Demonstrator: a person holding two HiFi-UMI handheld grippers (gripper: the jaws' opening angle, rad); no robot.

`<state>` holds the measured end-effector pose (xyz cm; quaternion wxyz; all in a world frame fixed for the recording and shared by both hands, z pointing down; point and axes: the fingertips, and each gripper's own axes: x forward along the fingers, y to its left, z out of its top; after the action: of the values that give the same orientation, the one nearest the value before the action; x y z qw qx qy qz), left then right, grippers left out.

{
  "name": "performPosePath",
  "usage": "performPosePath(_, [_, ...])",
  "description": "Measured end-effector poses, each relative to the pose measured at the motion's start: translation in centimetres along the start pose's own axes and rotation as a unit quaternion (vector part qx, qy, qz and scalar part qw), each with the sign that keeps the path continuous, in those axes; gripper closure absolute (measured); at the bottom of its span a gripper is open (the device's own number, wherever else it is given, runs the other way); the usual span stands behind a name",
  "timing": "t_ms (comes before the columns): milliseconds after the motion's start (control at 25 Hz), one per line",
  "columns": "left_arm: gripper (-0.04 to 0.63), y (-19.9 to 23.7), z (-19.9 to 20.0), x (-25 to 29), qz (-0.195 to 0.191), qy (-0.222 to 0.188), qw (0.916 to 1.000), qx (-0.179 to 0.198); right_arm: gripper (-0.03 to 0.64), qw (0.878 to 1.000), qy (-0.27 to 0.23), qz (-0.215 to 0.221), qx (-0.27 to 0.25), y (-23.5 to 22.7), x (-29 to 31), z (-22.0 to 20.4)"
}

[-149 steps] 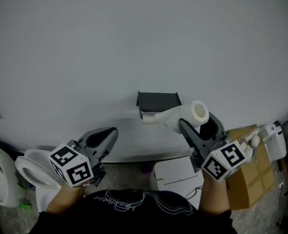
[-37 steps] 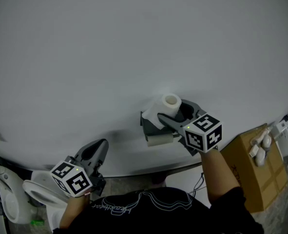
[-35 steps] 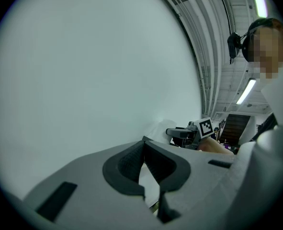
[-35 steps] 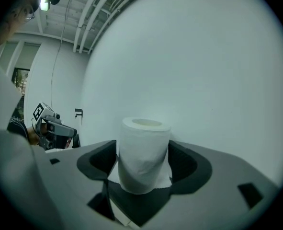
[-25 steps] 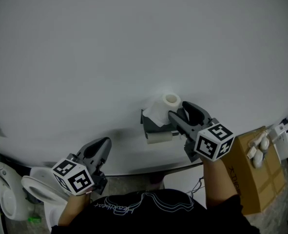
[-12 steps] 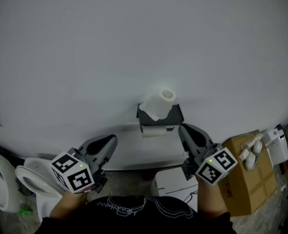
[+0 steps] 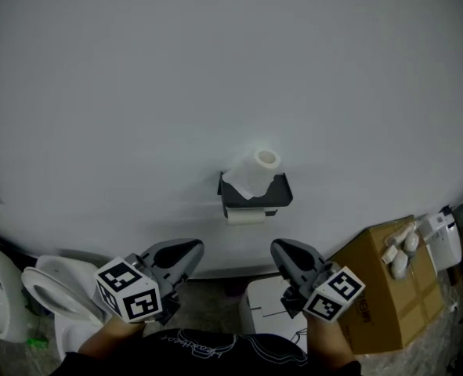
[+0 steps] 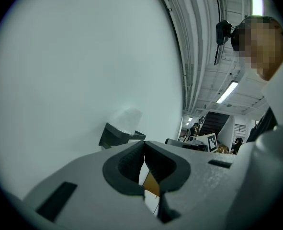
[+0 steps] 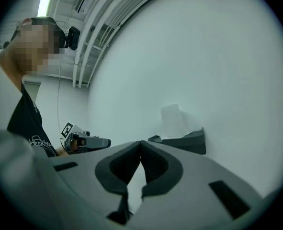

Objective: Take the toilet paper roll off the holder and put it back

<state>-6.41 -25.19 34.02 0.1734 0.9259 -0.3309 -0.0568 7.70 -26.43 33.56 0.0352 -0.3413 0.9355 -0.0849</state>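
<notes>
Our right gripper has just been closing its jaws, which now meet with nothing between them. Our left gripper is likewise pressed together and empty. Ahead of both, between them and well apart from either, the toilet paper roll stands on top of the black holder on the wall. We judge the put-back step done or nearly so. The next move calls only for keeping clear, unless the roll belongs where the pale cylinder sits under the holder. The roll's long axis runs upright, core hole facing up, with a loose sheet draping down its front toward us.
</notes>
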Motion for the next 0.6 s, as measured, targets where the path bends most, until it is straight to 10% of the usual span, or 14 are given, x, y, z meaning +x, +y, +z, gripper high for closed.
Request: performPosePath(600, [0.589, -1.3, -1.8, -1.9, 0.011, 0.009, 0.9998, -0.015, 0.612, 1.000, 0.007, 0.015, 0.007, 3.6, -1.4, -2.0])
